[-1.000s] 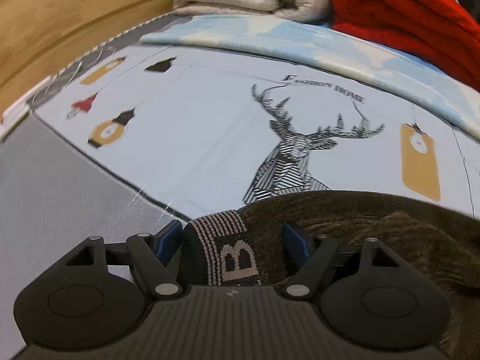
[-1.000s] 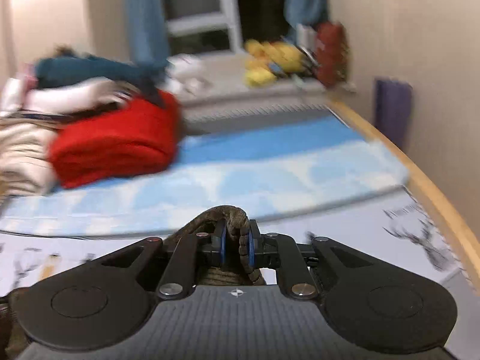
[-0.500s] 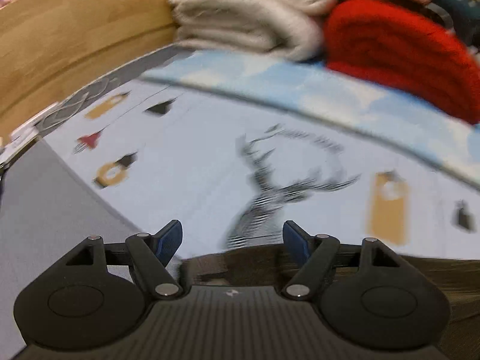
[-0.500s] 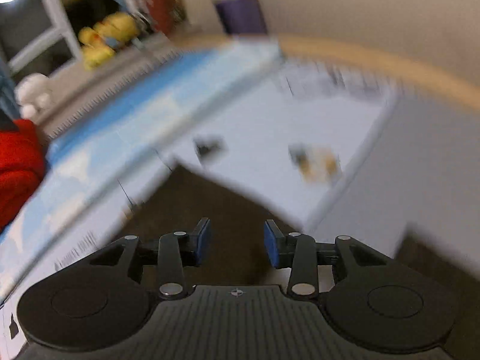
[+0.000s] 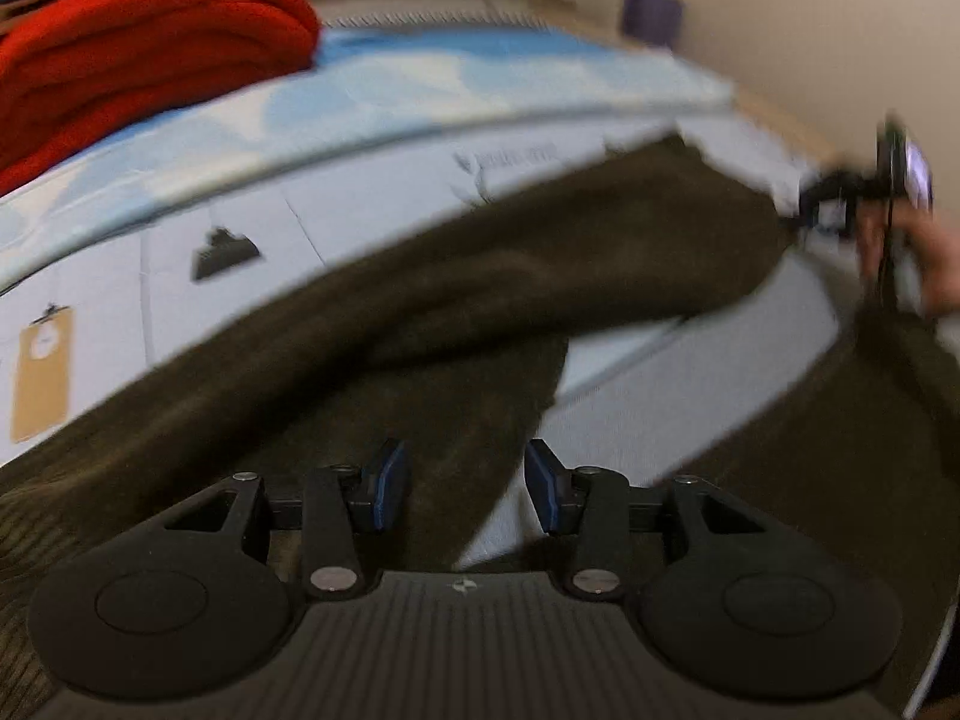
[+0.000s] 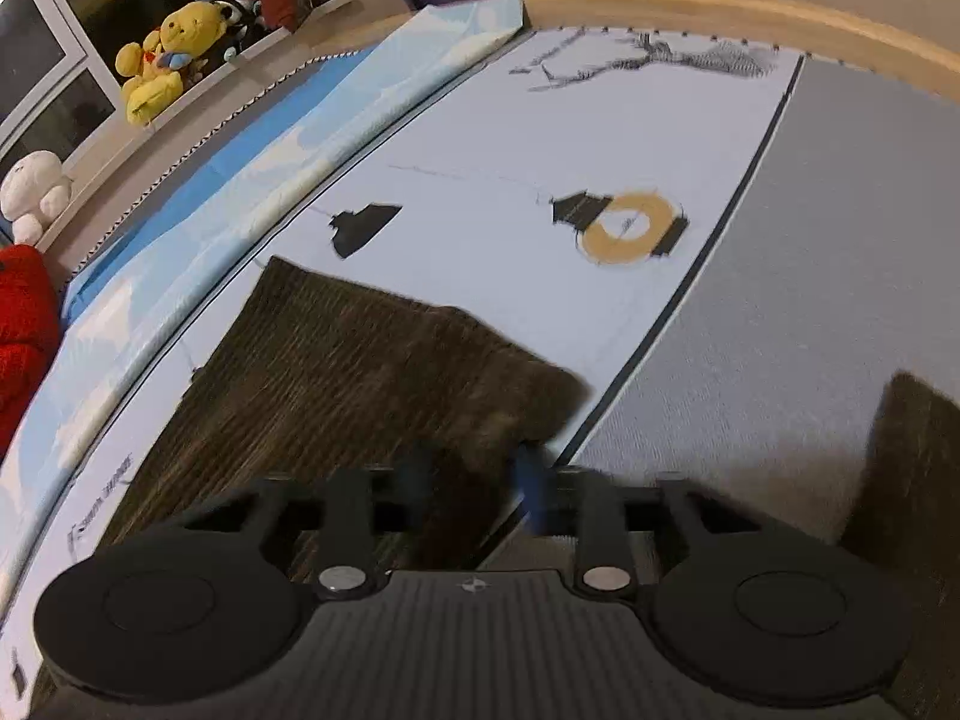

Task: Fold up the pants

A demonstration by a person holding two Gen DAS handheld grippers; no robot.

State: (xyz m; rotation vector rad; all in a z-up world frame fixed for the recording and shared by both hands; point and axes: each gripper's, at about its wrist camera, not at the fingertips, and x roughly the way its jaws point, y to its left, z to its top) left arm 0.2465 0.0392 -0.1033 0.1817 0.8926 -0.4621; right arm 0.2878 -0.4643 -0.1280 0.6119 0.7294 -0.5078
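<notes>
The dark brown corduroy pants (image 5: 480, 288) lie spread on the pale printed bedsheet, one leg stretching to the upper right. My left gripper (image 5: 467, 491) is open and empty just above the lower leg's edge. In the right wrist view the pants' leg end (image 6: 360, 360) lies flat, and my right gripper (image 6: 474, 480) is open with its blurred jaws around the leg's near corner. The right gripper and the hand holding it also show at the far right of the left wrist view (image 5: 894, 180). A second dark piece of the pants (image 6: 912, 480) lies at the right.
A folded red blanket (image 5: 138, 42) sits at the back left on a blue-and-white quilt (image 5: 420, 78). Stuffed toys (image 6: 162, 60) line the window ledge. The wooden bed frame (image 6: 720, 6) curves along the far side. A grey sheet band (image 6: 810, 300) runs on the right.
My left gripper left the waistband and swung right to face along the legs. My right gripper released the fabric, opened and dropped to the leg end.
</notes>
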